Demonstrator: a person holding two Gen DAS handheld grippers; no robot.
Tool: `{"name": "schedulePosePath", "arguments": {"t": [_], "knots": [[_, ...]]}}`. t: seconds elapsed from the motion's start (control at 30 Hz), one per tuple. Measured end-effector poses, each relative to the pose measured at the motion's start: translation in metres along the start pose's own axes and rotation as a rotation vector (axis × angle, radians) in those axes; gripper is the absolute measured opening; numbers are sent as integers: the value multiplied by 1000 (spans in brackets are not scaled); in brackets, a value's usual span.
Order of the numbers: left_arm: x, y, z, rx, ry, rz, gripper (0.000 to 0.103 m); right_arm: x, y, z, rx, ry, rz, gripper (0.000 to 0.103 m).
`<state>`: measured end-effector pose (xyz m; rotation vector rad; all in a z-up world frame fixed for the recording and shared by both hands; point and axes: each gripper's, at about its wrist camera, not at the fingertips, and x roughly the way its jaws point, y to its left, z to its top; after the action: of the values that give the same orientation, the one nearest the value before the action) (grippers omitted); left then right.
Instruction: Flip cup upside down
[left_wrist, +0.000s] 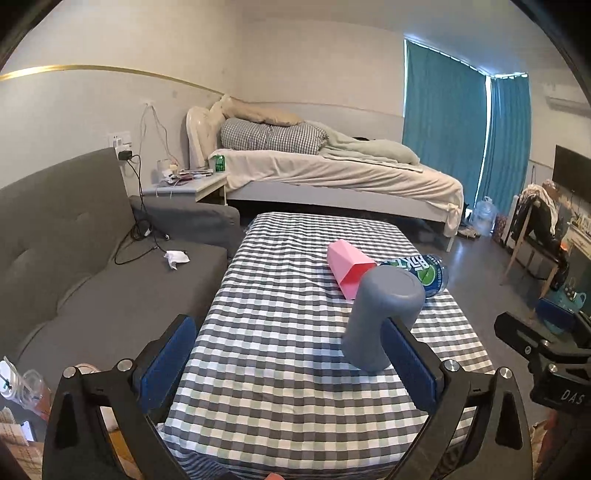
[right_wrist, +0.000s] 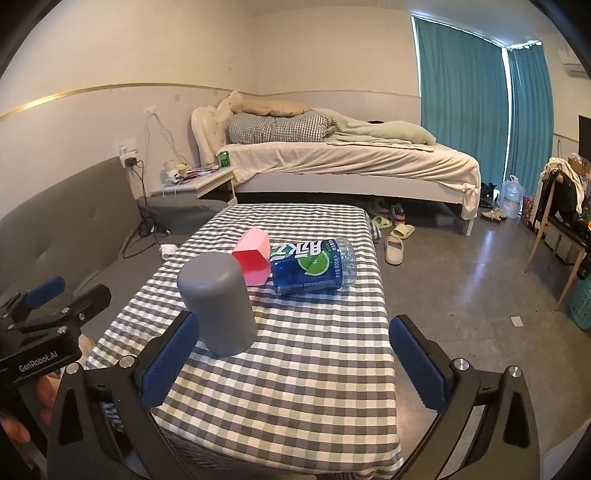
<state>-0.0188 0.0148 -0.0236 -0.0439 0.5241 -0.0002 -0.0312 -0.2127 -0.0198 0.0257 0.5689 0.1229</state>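
A grey cup (left_wrist: 384, 317) stands mouth down, flat base up, on the checkered table (left_wrist: 280, 369); it also shows in the right wrist view (right_wrist: 218, 302). My left gripper (left_wrist: 291, 354) is open and empty, its right finger close beside the cup. My right gripper (right_wrist: 295, 354) is open and empty, its left finger just in front of the cup. The right gripper's body shows at the right edge of the left wrist view (left_wrist: 546, 362), and the left gripper's body at the left edge of the right wrist view (right_wrist: 44, 321).
A pink cup (right_wrist: 255, 258) lies on its side behind the grey cup, next to a lying blue bottle (right_wrist: 314, 267). A grey sofa (left_wrist: 74, 258) is left of the table. A bed (left_wrist: 332, 170) stands behind. Slippers (right_wrist: 393, 249) lie on the floor at right.
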Motion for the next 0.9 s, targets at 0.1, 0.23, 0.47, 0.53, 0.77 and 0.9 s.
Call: {"name": "schedulePosePath", "arguments": {"t": [0.1, 0.23, 0.47, 0.53, 0.77, 0.9], "knots": [[-1, 2, -2, -11, -4, -6, 103, 1, 3, -1, -11, -3, 1, 103], [-2, 3, -3, -22, -8, -10, 103, 3, 2, -2, -5, -2, -3, 103], [1, 3, -3, -19, 3, -9, 103, 5, -3, -1, 8, 2, -8, 103], [3, 3, -2, -19, 5, -13, 103, 6, -4, -1, 8, 2, -7, 103], [7, 2, -3, -27, 17, -20, 103, 9, -4, -2, 6, 5, -6, 103], [9, 0, -5, -30, 24, -31, 103, 9, -3, -1, 6, 4, -6, 103]]}}
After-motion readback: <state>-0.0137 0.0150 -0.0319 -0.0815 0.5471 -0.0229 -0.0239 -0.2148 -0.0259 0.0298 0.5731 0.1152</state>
